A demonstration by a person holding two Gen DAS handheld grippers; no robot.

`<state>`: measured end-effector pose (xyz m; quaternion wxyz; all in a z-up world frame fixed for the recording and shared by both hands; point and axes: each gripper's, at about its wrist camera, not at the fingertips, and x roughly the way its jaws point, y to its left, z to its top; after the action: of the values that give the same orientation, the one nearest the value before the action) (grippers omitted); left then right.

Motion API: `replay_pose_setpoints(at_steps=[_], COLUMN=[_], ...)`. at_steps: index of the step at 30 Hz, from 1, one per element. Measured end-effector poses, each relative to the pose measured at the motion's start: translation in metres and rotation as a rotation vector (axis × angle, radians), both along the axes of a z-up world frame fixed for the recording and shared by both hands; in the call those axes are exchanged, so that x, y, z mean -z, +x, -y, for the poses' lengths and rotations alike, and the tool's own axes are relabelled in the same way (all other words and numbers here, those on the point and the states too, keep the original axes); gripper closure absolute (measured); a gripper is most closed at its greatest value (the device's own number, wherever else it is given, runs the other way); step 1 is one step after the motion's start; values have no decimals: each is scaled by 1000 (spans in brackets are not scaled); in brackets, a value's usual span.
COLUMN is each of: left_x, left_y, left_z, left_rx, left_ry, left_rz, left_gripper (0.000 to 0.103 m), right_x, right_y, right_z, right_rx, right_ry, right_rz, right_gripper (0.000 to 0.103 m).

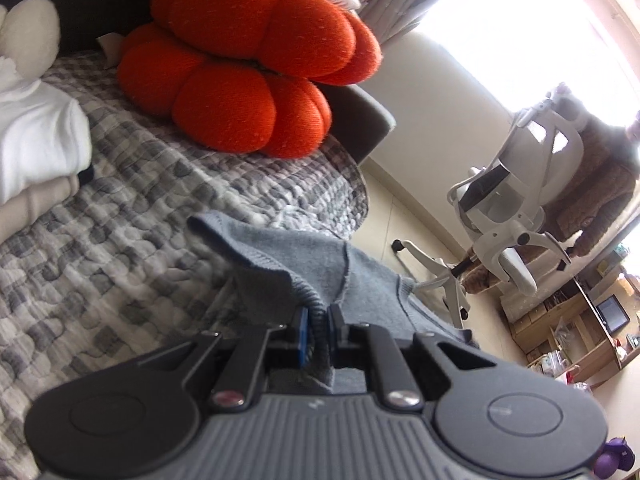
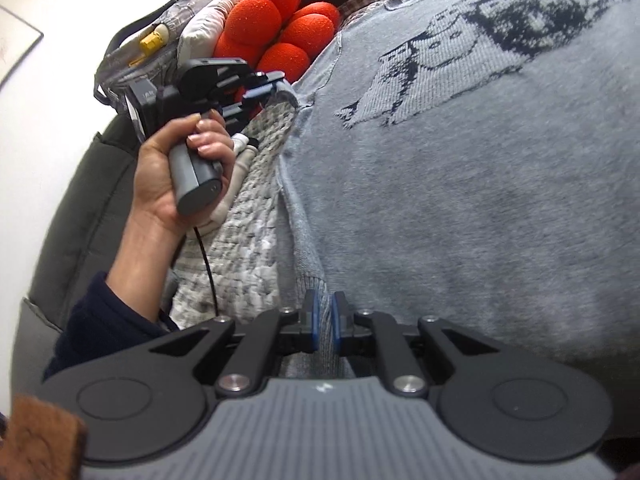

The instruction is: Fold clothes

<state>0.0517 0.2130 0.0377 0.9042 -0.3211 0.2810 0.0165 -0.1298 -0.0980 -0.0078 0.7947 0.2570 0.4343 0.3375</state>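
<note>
Left wrist: orange cushions, folded white pile beyond tongs-pinched grey sweater.

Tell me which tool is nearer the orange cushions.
Left. The left tool grips the grey sweater right beside the orange cushions; the right tool clamps the sweater's edge farther away.

The left claw is clamped on the ribbed edge of a grey knit sweater, which hangs forward over the edge of a bed covered by a grey-and-white quilt. Two orange pumpkin-shaped cushions are stacked on the quilt. To the left lies a pile of folded clothes, white on top. A white office chair stands on the floor beyond.
</note>
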Motion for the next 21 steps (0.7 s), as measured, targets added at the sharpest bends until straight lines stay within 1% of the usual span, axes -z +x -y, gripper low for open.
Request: replay_pose_setpoints(at_steps=[1, 5, 8, 10, 11, 12, 13, 14, 19, 21], left_x=[-1, -2, 0, 2, 2, 3, 4, 4, 5, 4], left_y=[1, 7, 10, 12, 13, 13, 13, 14, 13, 12], left_z=[3, 14, 18, 20, 21, 22, 22, 22, 24, 24], left_rx=[9, 32, 40, 47, 50, 51, 51, 52, 60, 61], left_ry=[4, 19, 30, 41, 46, 49, 51, 53, 63, 66], left_rz=[5, 10, 0, -4, -5, -6, -7, -8, -10, -5], left_gripper=[93, 93, 93, 93, 93, 93, 93, 93, 93, 93], right_x=[-1, -9, -10, -10, -12, -14, -17, -19, -25, -23], right_y=[-2, -14, -20, -24, -25, -26, -28, -31, -41, -44], right_z=[1, -7, -14, -17, -19, -21, -22, -24, -34, -39], right_rx=[-3, -29, -39, -46, -51, -56, -58, -58, -73, -99], right_ry=[-23, -149, -190, -205, -204, -201, -209, -221, -258, -270], right_rz=[19, 153, 204, 231, 247, 265, 289, 317, 417, 435], right_gripper=[92, 90, 88, 82, 69, 52, 46, 43, 43, 43])
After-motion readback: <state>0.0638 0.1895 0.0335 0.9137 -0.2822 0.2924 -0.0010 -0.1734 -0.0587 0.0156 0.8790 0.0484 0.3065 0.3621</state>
